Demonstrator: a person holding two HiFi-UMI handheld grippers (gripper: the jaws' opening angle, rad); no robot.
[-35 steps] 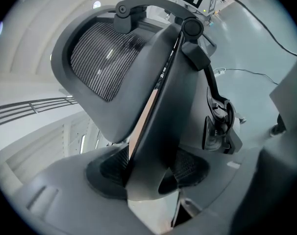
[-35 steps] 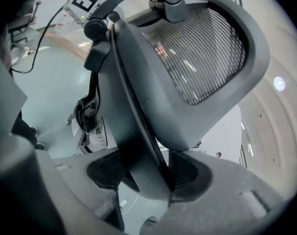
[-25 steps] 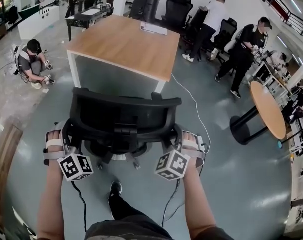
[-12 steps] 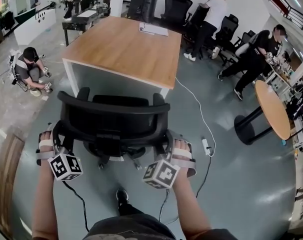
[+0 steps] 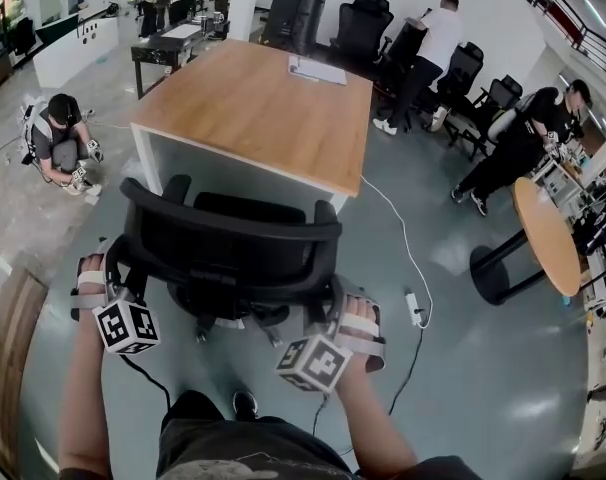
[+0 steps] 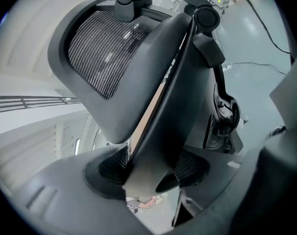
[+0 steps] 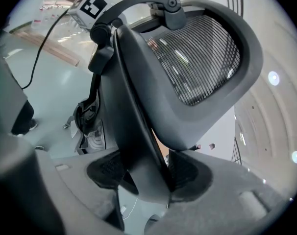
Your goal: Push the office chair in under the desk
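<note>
Head view — left claw, right claw both pinching office chair backrest edges — desk ahead.

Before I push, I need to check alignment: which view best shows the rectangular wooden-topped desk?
The head view: the whole wooden top of the desk shows, beyond the black mesh office chair. In both gripper views the chair's backrest fills the frame; only a thin brown sliver, perhaps the desk, shows.
</note>
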